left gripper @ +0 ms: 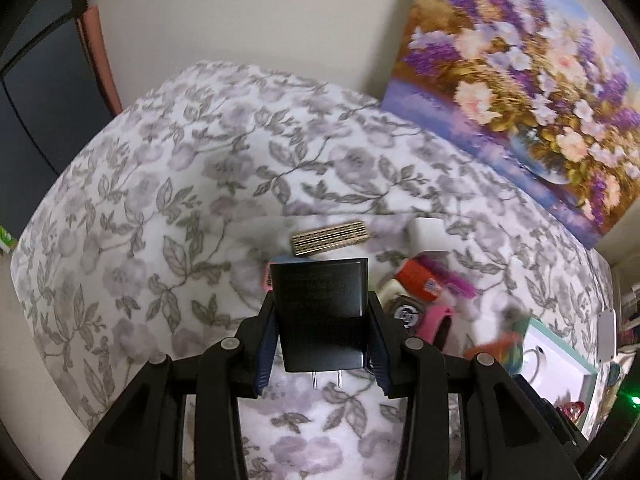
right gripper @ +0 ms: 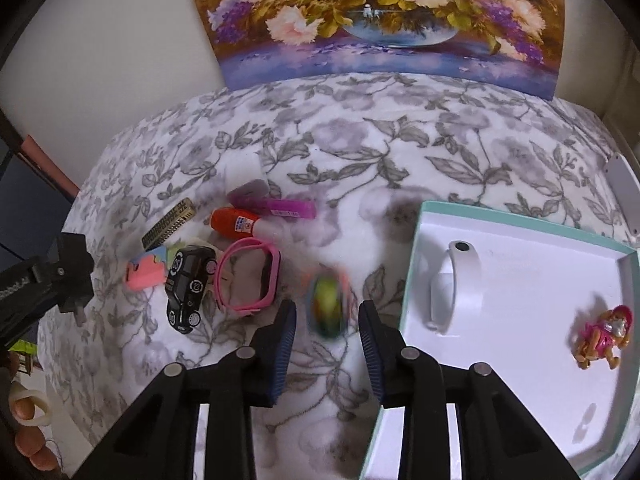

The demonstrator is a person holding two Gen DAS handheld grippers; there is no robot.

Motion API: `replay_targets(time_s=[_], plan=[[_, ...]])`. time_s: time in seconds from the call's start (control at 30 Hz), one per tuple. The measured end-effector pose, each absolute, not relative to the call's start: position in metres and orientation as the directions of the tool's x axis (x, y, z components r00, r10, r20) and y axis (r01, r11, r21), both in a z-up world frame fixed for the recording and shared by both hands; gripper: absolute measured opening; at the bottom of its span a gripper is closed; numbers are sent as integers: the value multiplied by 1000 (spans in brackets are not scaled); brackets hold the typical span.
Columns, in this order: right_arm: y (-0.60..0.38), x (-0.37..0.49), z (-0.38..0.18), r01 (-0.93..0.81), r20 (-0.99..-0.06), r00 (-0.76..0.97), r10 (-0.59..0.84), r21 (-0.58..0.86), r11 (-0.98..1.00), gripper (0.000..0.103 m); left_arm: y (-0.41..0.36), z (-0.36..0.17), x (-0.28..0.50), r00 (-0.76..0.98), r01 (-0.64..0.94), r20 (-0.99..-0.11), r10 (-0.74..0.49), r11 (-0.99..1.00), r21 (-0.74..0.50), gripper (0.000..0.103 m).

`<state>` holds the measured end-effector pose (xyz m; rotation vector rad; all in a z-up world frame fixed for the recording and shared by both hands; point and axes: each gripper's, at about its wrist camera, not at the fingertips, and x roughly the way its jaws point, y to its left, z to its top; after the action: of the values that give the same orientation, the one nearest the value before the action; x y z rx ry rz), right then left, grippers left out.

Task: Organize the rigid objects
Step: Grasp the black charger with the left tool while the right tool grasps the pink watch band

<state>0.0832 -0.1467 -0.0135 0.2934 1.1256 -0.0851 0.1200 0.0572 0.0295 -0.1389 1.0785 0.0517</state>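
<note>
My left gripper (left gripper: pixel 322 312) is shut on a black plug adapter (left gripper: pixel 320 312), prongs toward the camera, held above the floral bedspread. It also shows in the right wrist view (right gripper: pixel 70 276) at the left. My right gripper (right gripper: pixel 327 312) is open over a blurred green-orange round toy (right gripper: pixel 328 306) on the bed. A pile lies left of it: black toy car (right gripper: pixel 188 286), pink watch band (right gripper: pixel 246 276), orange bottle (right gripper: pixel 236 220), purple stick (right gripper: pixel 280 208), gold comb-like bar (right gripper: pixel 168 224), pink-blue eraser (right gripper: pixel 146 272).
A white tray with a teal rim (right gripper: pixel 416 248) lies at the right, holding a white band (right gripper: pixel 456 284) and a pink toy figure (right gripper: pixel 604 332). A flower painting (right gripper: pixel 380 20) leans on the wall behind the bed. A white device (right gripper: pixel 622 196) lies at far right.
</note>
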Motion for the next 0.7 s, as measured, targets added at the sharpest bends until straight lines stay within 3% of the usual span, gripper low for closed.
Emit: replay_targets(time_s=[0.3,0.7], plan=[[-159,82,-12,224,-893,438,102,219,950,29,39,29,116,468,-73,-883,-31,995,-74,42],[-149,99,-25,192,-891,417,176,276,942,30,55,-1,132,396,-132,-915,-79,981,-142,42]])
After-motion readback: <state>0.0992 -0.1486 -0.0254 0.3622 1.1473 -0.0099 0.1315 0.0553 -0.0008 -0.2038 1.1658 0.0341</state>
